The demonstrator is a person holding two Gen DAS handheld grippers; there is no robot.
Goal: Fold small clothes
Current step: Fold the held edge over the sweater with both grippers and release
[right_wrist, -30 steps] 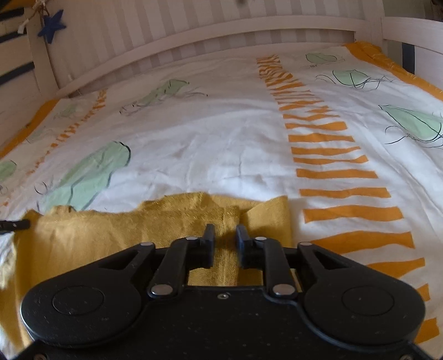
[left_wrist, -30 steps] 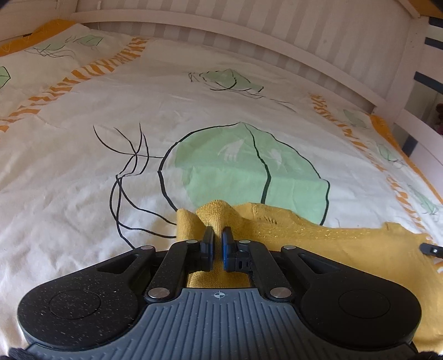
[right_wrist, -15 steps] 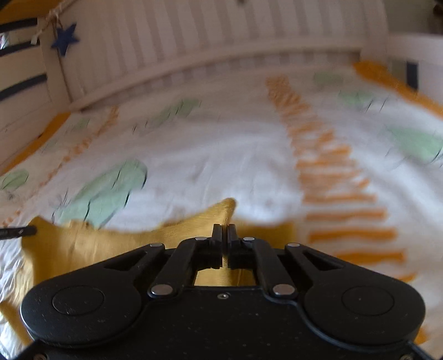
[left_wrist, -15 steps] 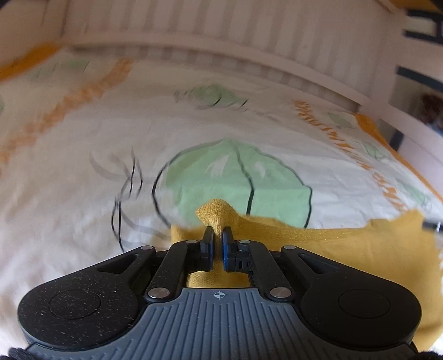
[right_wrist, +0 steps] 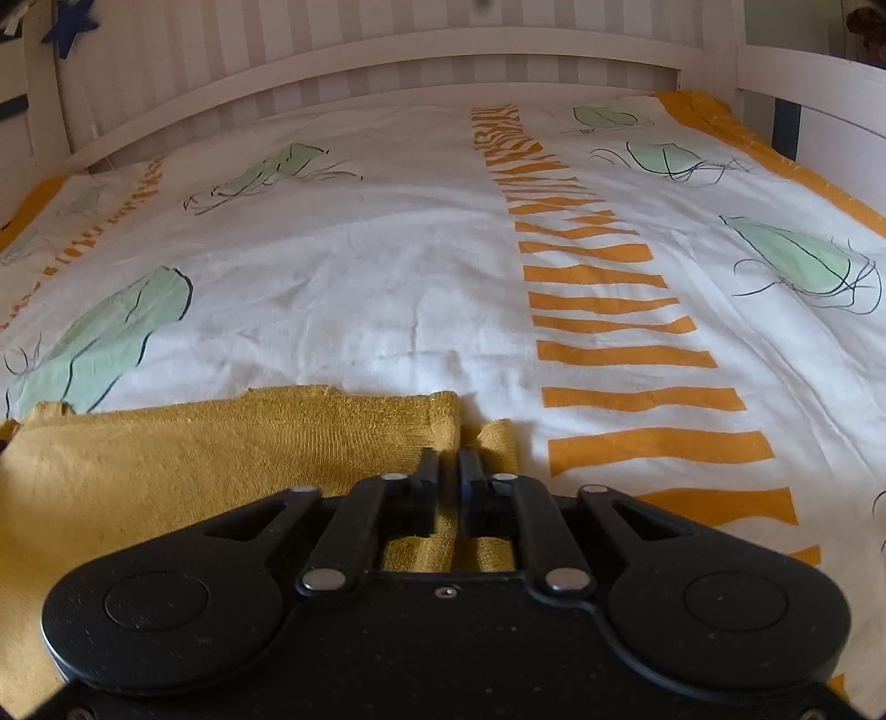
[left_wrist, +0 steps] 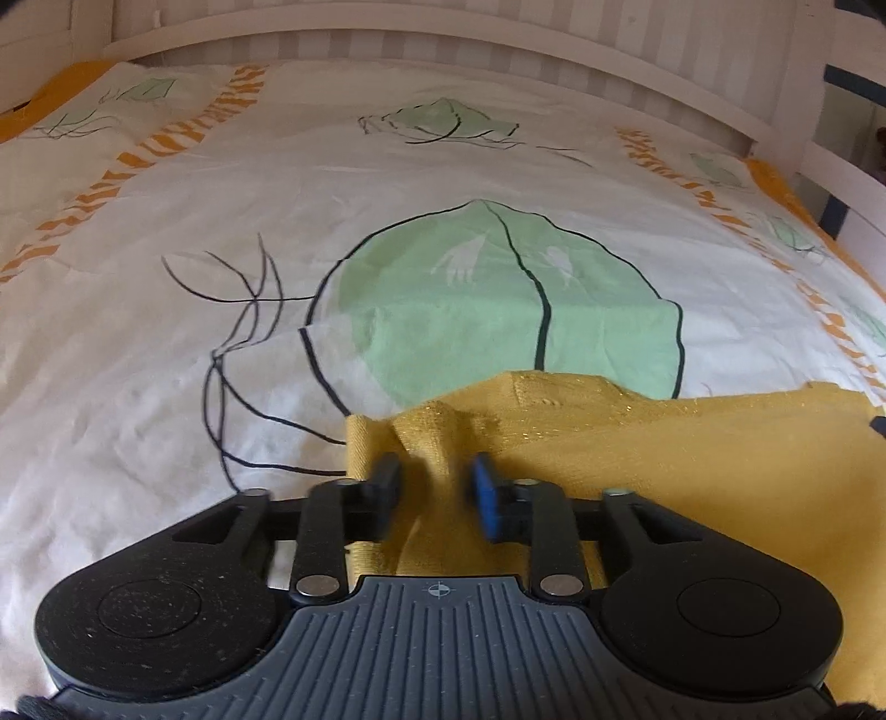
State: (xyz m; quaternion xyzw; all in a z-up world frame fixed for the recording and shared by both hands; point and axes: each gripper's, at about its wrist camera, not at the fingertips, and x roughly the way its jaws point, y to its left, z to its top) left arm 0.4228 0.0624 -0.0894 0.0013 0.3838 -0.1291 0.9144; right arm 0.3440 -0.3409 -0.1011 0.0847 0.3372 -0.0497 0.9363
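A mustard-yellow knitted garment (left_wrist: pixel 637 443) lies flat on the bed, its far edge folded over. My left gripper (left_wrist: pixel 434 471) is open, its jaws apart on either side of a raised wrinkle at the garment's left corner. In the right wrist view the same garment (right_wrist: pixel 221 459) spreads to the left. My right gripper (right_wrist: pixel 448 465) has its jaws nearly together, pinching the garment's right edge where a fold shows.
The bed cover (right_wrist: pixel 387 277) is white with green leaf prints and orange striped bands (right_wrist: pixel 603 310). A white slatted bed frame (left_wrist: pixel 443 27) runs along the far side and the right edge (right_wrist: pixel 803 94). A blue star (right_wrist: pixel 69 25) hangs at the far left.
My left gripper was shut on the garment's corner and has now opened, leaving the corner lying down. My right gripper closed on the right edge. Both moved forward over the bed.
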